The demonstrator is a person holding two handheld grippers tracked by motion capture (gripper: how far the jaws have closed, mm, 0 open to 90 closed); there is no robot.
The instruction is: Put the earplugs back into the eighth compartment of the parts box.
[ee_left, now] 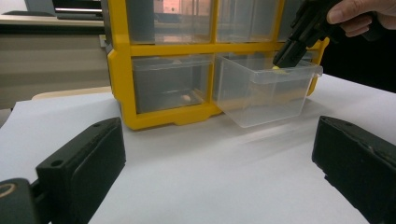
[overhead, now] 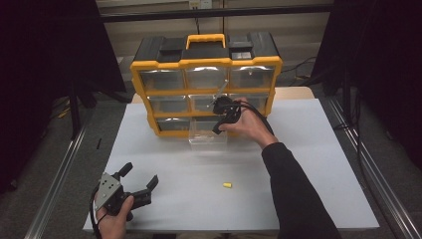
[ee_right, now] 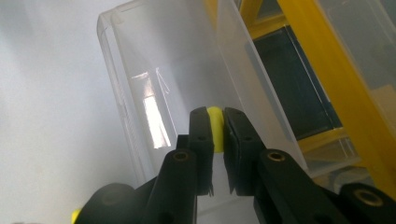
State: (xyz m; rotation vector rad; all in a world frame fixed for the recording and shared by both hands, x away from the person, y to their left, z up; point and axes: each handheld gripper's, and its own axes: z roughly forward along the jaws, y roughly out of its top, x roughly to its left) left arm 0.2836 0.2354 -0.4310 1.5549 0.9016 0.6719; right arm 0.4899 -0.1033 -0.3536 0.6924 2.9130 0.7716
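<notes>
Two hand-held grippers: one working at the cabinet, one idle at the near edge of the tabletop (overhead: 298, 164).
Right hand-held gripper (ee_right: 215, 126): clenched on a small yellow piece (ee_right: 215, 128), pinched between the jaw tips; in the high view it sits at (overhead: 223, 115), the hand wrapped over it.
Position of held piece: directly above the open clear drawer (ee_left: 266, 88), jaws angled downward into it.
Reason for this hold (judgement): the tip pinch keeps the piece exposed below the jaws, so that opening them would probably drop it straight into the drawer.
Left hand-held gripper (overhead: 133, 183): released, jaws spread wide, nothing between them; resting low on the tabletop, well apart from the cabinet, likely parked out of the working path.
Storage cabinet (overhead: 206, 79): yellow frame, black top, three rows of clear drawers, standing at the far side of the tabletop.
Pulled-out drawer: bottom row, drawn forward onto the tabletop; contents cannot be confirmed through the clear walls.
Neighbouring bottom drawer (ee_left: 170, 86): closed; a small pale item lies on its floor.
Loose yellow piece (overhead: 227, 185): lying on the tabletop, near the middle, apart from both grippers; probably the next item to be stored.
</notes>
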